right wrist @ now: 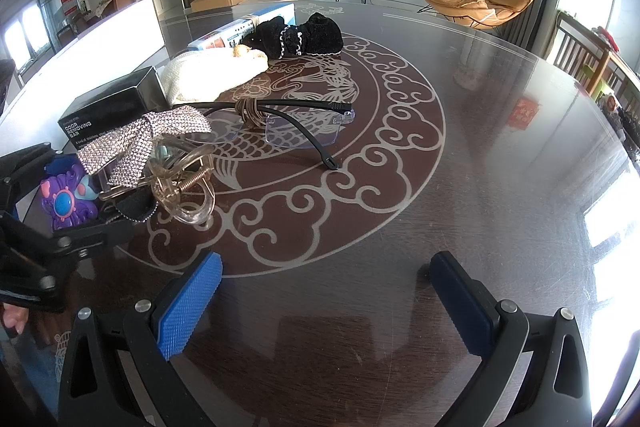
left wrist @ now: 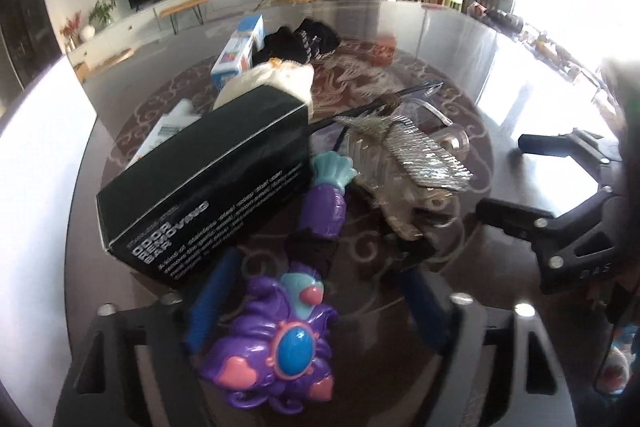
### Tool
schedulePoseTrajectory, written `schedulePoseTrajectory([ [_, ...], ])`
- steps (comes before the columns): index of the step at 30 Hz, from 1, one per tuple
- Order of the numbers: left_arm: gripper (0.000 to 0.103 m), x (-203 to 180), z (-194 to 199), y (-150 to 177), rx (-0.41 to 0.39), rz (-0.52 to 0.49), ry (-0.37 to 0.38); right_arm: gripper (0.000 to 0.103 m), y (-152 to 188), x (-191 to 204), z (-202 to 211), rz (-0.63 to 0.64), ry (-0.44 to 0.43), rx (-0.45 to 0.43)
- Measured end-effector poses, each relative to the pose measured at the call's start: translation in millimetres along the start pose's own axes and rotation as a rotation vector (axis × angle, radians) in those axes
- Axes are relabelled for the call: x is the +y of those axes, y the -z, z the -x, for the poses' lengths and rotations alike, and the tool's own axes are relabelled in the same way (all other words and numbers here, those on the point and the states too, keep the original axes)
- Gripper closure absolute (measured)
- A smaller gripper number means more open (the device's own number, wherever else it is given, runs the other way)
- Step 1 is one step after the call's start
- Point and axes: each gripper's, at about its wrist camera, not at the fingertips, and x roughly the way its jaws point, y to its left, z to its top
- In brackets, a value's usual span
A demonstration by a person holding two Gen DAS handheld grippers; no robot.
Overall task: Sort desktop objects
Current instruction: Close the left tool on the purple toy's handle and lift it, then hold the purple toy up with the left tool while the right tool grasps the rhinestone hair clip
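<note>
A purple toy wand (left wrist: 280,339) with a blue gem lies on the round glass table (right wrist: 480,167). It sits between the blue pads of my left gripper (left wrist: 320,259). The left pad touches its edge, while the right pad stands apart from it beside a clear claw clip (left wrist: 384,179). In the right wrist view the same toy (right wrist: 68,203) shows inside the left gripper (right wrist: 80,187). My right gripper (right wrist: 328,291) hovers open over bare table with nothing between its fingers. It also shows at the right edge of the left wrist view, as the right gripper (left wrist: 516,183).
A black box (left wrist: 208,187) lies just left of the toy. A rhinestone bow clip (right wrist: 148,143), glasses (right wrist: 296,123) with a brown hair tie, a cream cloth (right wrist: 216,71), a black scrunchie (right wrist: 304,35) and a blue-white box (right wrist: 248,23) crowd the table's left half.
</note>
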Motion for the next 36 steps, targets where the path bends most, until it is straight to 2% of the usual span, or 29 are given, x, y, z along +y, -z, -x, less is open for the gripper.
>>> schedulePoseTrajectory([
  [3,0.07,-3.0,5.0,0.3,-0.012,0.02,-0.02,0.0,0.0,0.0,0.0,0.0,0.0,0.0],
  [6,0.077,-2.6,14.5,7.7,-0.026,0.075,-0.02,0.0,-0.6,-0.6,0.7,0.0,0.0,0.0],
  [14,0.077,2.1,49.8,59.4,-0.06,0.29,-0.11,0.0,-0.5,-0.5,0.4,0.0,0.0,0.0],
  [17,0.077,15.0,55.7,70.8,-0.081,0.331,-0.084,0.0,-0.3,-0.4,0.1,0.0,0.0,0.0],
  [20,0.075,20.9,55.2,72.5,-0.071,0.331,-0.055,0.0,-0.3,-0.5,0.0,0.0,0.0,0.0],
  [21,0.071,19.7,54.8,69.9,-0.068,0.324,-0.055,0.0,-0.3,-0.5,-0.1,0.0,0.0,0.0],
  [23,0.051,16.0,53.0,66.7,-0.065,0.293,-0.055,0.0,-0.4,-0.6,-0.3,0.0,0.0,0.0],
  [24,0.03,13.3,51.5,64.8,-0.06,0.279,-0.065,0.0,-0.3,-0.6,-0.4,0.0,0.0,0.0],
  [25,0.021,9.5,46.5,61.9,-0.045,0.266,-0.095,0.0,-0.4,-0.7,-0.4,0.0,0.0,0.0],
  [32,0.019,-1.1,39.6,57.9,-0.015,0.19,-0.155,0.0,-0.5,-0.9,-0.8,0.0,0.0,0.0],
  [36,0.007,4.0,36.5,56.3,0.0,0.214,-0.164,0.0,-0.6,-1.0,-0.8,0.0,0.0,0.0],
])
